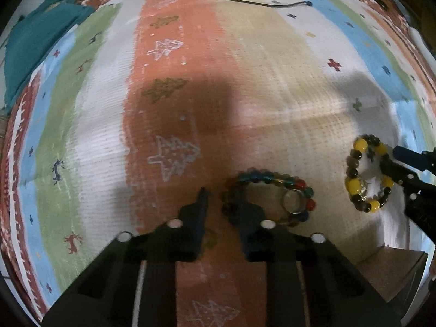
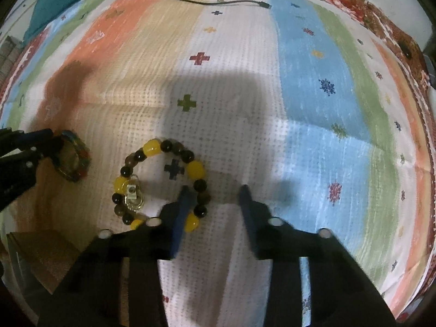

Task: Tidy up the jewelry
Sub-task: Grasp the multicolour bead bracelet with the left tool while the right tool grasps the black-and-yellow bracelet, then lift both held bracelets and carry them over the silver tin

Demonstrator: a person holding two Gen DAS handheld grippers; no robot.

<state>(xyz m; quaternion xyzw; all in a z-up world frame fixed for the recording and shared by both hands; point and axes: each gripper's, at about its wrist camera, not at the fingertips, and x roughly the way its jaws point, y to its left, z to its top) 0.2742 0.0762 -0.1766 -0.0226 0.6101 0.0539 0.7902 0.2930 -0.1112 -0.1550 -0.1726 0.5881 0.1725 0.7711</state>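
Slippage likely: left gripper (image 1: 221, 204) narrowly parted astride multicoloured bead bracelet (image 1: 272, 177), lower centre, not pinching; right gripper (image 2: 214, 201) likewise astride yellow-and-black bead bracelet (image 2: 152, 147), lower left. Danger of dragging ring (image 1: 293, 212) along.

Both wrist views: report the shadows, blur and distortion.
Left wrist view: fisheye bends the striped cloth; a dark shadow lies above the left gripper; the multicoloured bead bracelet is blurred. Right wrist view: same bulge; shadow above the right gripper; yellow-and-black bead bracelet fairly sharp.
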